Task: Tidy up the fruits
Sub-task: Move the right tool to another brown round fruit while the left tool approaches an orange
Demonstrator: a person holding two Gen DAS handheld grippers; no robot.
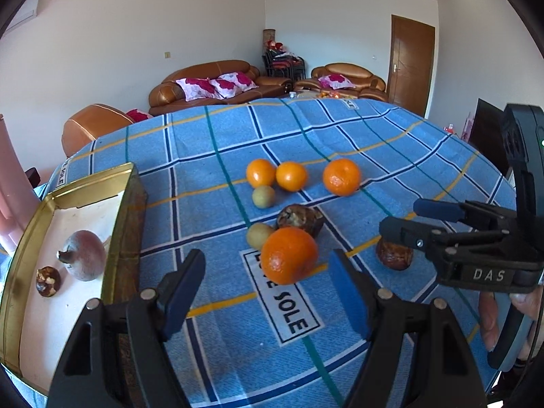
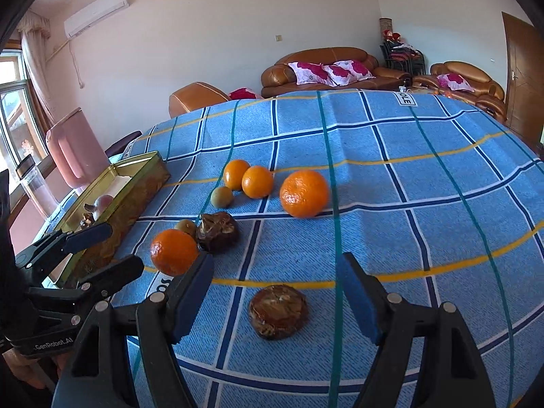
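Fruits (image 1: 289, 255) lie loose on the cloth (image 1: 374, 156), round, no clear long axis; both jaws open, empty.

Four oranges lie loose on my blue checked cloth: the nearest orange (image 1: 289, 255) by a brown dried fruit (image 1: 299, 219) and a small greenish fruit (image 1: 258, 235), three further back. Another brown fruit (image 2: 278, 311) sits alone, closer. In the gold tin (image 1: 125, 217) rest a pomegranate (image 1: 85, 255) and a brown piece (image 1: 48, 281).

Brown sofa (image 1: 210, 81), perhaps pink jug (image 2: 76, 149), door (image 1: 411, 64)
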